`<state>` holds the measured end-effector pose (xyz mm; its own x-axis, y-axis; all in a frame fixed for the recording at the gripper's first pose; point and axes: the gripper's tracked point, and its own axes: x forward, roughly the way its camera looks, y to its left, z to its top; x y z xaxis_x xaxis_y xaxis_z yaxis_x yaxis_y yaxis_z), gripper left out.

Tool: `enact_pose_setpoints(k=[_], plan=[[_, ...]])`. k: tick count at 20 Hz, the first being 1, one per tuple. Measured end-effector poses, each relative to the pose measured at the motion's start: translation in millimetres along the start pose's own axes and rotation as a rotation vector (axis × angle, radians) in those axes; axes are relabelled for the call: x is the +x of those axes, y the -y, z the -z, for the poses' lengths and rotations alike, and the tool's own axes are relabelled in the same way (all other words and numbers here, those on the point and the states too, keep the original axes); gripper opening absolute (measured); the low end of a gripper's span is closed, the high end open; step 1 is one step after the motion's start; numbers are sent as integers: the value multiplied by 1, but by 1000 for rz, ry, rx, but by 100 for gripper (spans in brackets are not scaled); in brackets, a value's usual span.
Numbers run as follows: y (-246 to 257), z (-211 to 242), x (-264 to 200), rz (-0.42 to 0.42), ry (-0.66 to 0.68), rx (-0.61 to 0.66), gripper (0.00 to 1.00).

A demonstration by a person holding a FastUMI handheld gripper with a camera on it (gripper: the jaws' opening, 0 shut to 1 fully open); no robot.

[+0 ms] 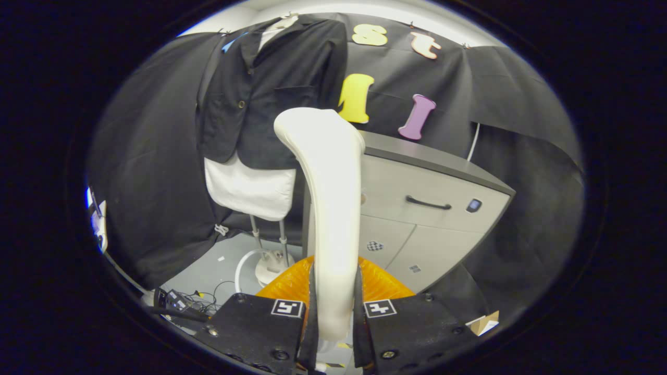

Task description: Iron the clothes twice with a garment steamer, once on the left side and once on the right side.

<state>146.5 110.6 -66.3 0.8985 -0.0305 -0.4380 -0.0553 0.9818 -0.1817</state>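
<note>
Gripper view here: biggest thing in sight besides the black cloth wall is the grey cabinet [432, 208], sitting beyond the tongs and a bit to the right, with a dark top, a black handle on its upper drawer and two doors under that. Left of it hangs the dark jacket [271, 88] on a mannequin torso, buttoned over a white shirt [250, 190] whose hem sticks out below the jacket. The torso is up on a thin metal stand [271, 250] with a round white base on the grey floor.

Then the garment steamer [328, 208], white, smack in the middle. Its long axis runs pretty much straight up from the tongs, and the top curves over toward the jacket, so the head end points up and to the left. From here the head overlaps the jacket's lower right side, but I can't tell if it's actually touching the cloth.

The tongs [333, 312] are narrowed right down around the steamer's lower body, both fingers pressed against its sides. Something orange and ribbed [385, 284] sits right behind the fingers.

Small stuff: a tangle of cables [203, 299] on the floor to the left.
</note>
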Motion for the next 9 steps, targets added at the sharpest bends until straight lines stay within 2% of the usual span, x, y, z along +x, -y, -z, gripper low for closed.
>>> enact_pose_setpoints(k=[9], plan=[[71, 48, -37, 45, -55, 73, 30]])
